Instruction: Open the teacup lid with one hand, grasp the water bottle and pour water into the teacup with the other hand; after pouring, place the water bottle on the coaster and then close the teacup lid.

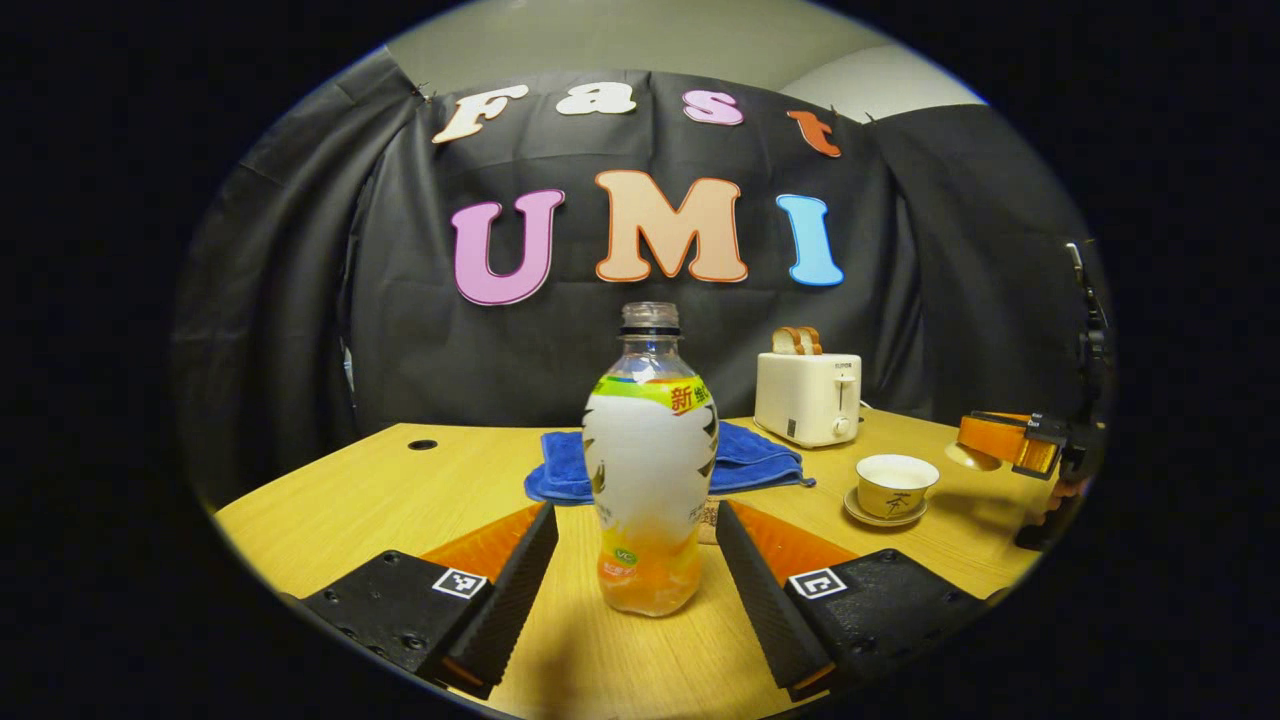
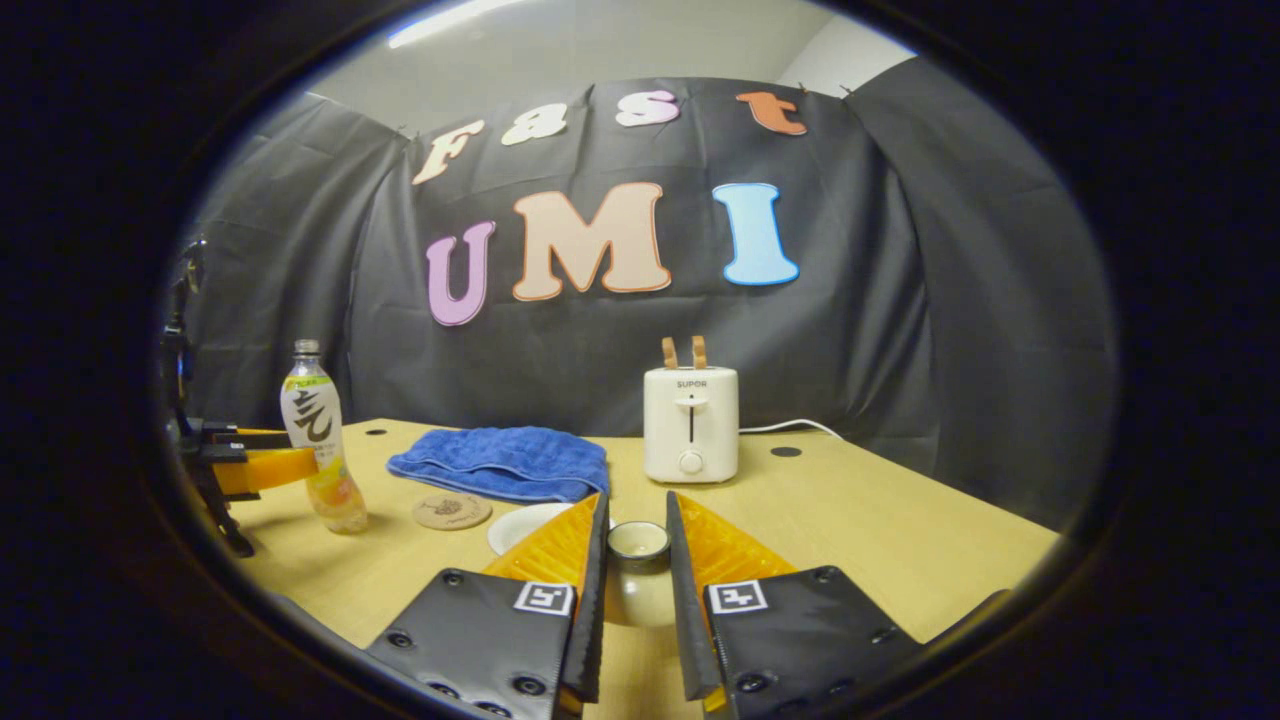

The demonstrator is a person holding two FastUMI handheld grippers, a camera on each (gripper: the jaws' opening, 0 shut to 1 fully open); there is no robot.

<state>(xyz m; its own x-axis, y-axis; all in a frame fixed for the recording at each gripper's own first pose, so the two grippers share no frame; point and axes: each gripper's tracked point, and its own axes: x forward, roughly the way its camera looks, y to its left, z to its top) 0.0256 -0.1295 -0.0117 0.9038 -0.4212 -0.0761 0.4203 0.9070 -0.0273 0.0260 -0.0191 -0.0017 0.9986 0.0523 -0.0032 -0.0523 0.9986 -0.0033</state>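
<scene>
A plastic bottle (image 1: 650, 470) with a white label and orange drink at its bottom stands upright on the table between the fingers of my open left gripper (image 1: 635, 512). Neither finger touches it. The same bottle (image 2: 318, 450) and left gripper (image 2: 262, 468) appear at the left in the right gripper view. The lidless teacup (image 1: 896, 483) sits on its saucer at the right. My right gripper (image 2: 638, 510) is shut on the knob of the teacup lid (image 2: 638, 585), holding it just right of the cup, whose rim (image 2: 520, 525) peeks out beside the left finger. A round cork coaster (image 2: 452, 511) lies between bottle and cup.
A folded blue towel (image 2: 505, 460) lies behind the coaster. A white toaster (image 2: 690, 422) with two bread slices stands at the back, its cord trailing right. The wooden table (image 2: 900, 530) ends near the booth cloth, with small cable holes (image 2: 785, 451) near the back.
</scene>
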